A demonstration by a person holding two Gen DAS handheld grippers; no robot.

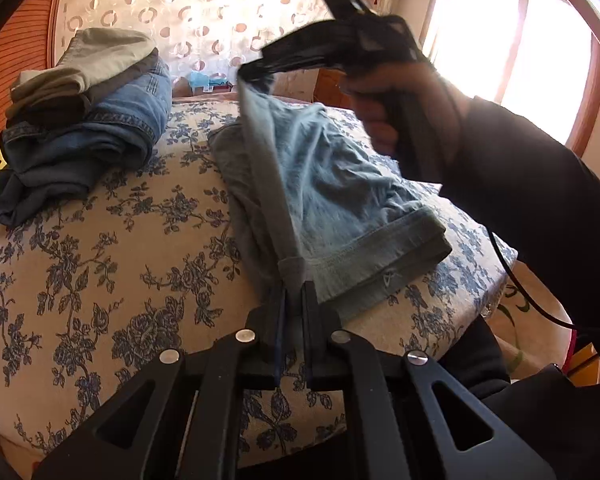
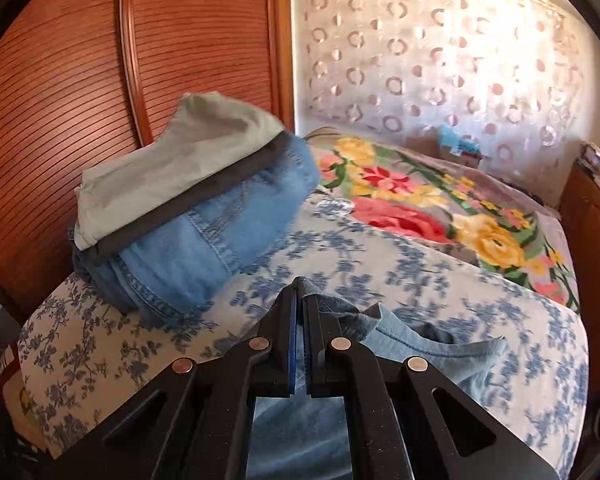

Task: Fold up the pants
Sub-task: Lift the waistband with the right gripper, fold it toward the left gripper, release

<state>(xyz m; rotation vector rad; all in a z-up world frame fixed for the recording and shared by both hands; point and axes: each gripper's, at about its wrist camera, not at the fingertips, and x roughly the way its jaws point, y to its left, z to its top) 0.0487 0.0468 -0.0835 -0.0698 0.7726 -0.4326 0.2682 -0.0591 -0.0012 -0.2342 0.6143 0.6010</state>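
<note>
Pale blue-grey pants (image 1: 340, 196) lie partly folded on the flowered bed cover (image 1: 100, 248). My left gripper (image 1: 294, 286) is shut on a near edge of them, low over the bed. In the left wrist view my right gripper (image 1: 256, 72) is held higher up by a hand, shut on the far end of the same edge, so the cloth stretches taut between the two. The right wrist view shows my right gripper (image 2: 300, 284) pinching a fold of the pants (image 2: 412, 344), which hang under it.
A stack of folded pants (image 1: 88, 116), khaki over dark grey over blue denim, sits at the bed's far left and shows as the stack (image 2: 188, 208) in the right wrist view. A bright floral blanket (image 2: 440, 216) lies beyond. A wooden wardrobe (image 2: 140, 60) and a curtained window (image 1: 512, 40) border the bed.
</note>
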